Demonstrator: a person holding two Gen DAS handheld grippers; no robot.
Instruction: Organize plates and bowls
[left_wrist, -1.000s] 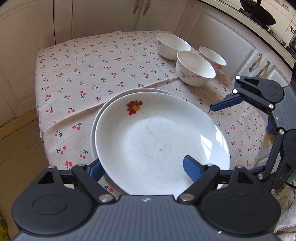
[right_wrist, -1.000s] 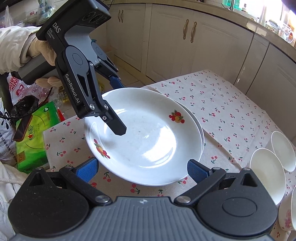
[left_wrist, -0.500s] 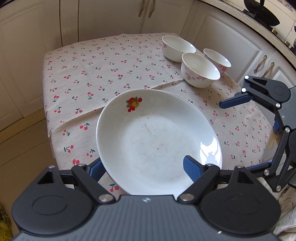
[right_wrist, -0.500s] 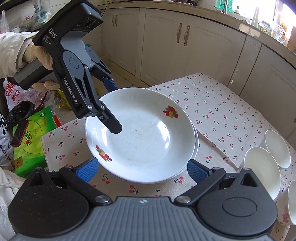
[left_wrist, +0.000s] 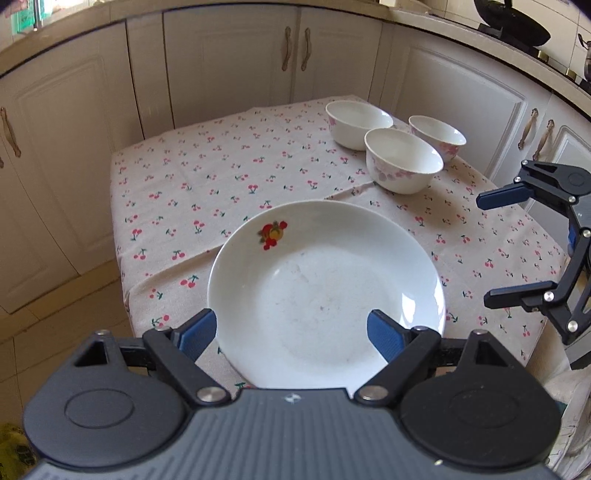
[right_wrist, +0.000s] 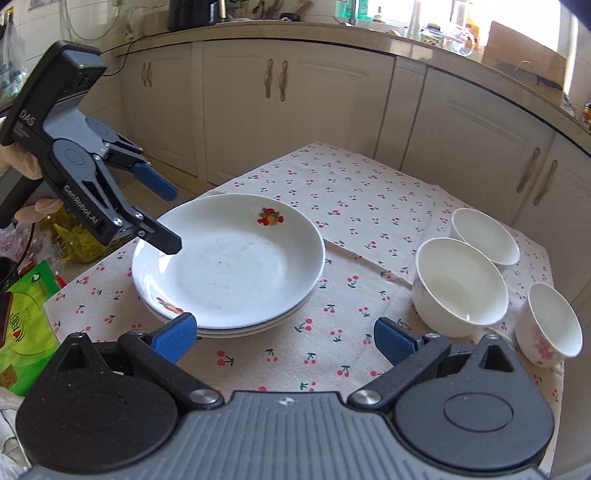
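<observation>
The plates (right_wrist: 236, 266) sit stacked near the counter (right_wrist: 369, 206) edge closest to the person, so the left tool (right_wrist: 173, 218), jaws just widened, hangs empty above their rim, the right tool (right_wrist: 284, 338) gaping empty toward the bowls (right_wrist: 460, 286).

Plates (right_wrist: 236, 266) white with a red-and-orange fruit motif near the rim. Bowls (right_wrist: 460, 286) white inside, pink floral print outside. Tablecloth (right_wrist: 351, 206) beige with small red cherries on green stems; cabinets (right_wrist: 295, 107) cream, gripper pads (right_wrist: 173, 338) blue on black arms
</observation>
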